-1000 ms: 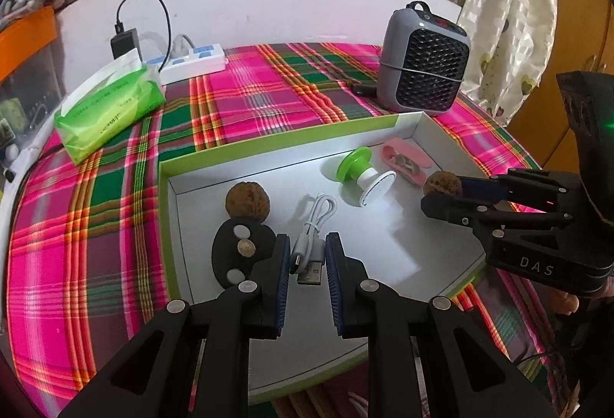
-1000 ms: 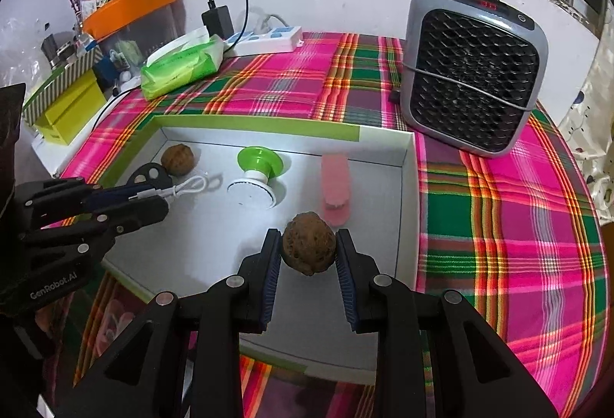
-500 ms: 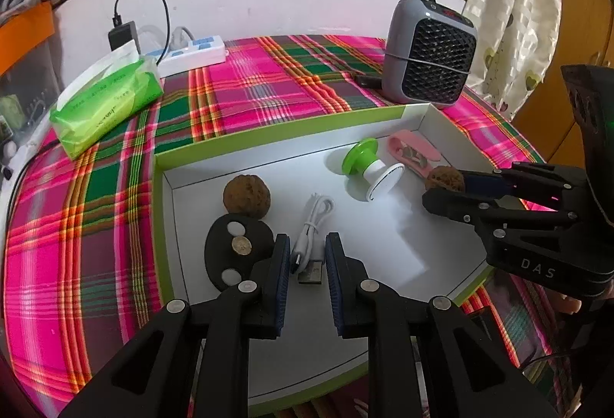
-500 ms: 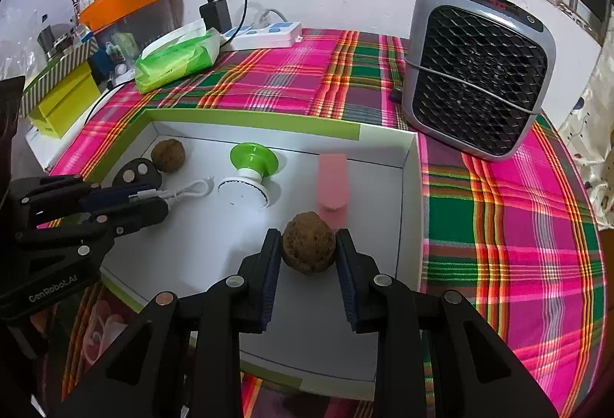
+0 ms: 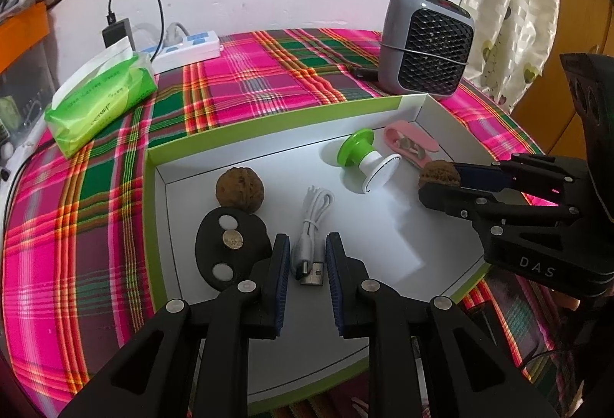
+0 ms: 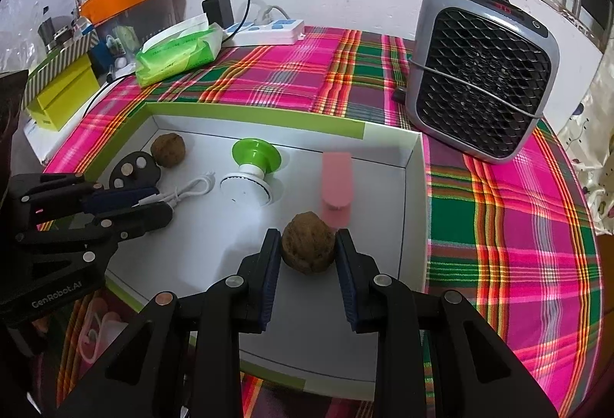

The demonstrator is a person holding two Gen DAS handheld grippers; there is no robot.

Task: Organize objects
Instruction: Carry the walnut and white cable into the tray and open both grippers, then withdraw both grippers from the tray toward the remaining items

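A bench (image 5: 238, 80) under a pink and green plaid cloth carried a shallow white tray with green walls (image 5: 268, 122). Behind the tray stood a grey fan heater (image 6: 483, 80), and toward the left rear lay a green tissue pack (image 5: 99, 103) and a white power strip (image 5: 188, 48).

Both tools angled steeply down into the tray from its near edge. The right hand-held gripper (image 6: 309, 260) was clenched on a walnut (image 6: 308, 247), its blue pads pressed to the nut's two sides, near the tray's right wall and just in front of a pink clip (image 6: 336, 184). The left hand-held gripper (image 5: 306, 266) was opening, its pads a narrow gap apart and pressing on nothing; the plug end of a white USB cable (image 5: 312, 226) lay on the tray floor between the fingertips.

Just left of that gripper lay a black oval fob with round buttons (image 5: 228, 249), and a second walnut (image 5: 240, 190) touched the fob's far edge. A green and white suction-cup piece (image 5: 366, 159) lay on its side in the middle of the tray.
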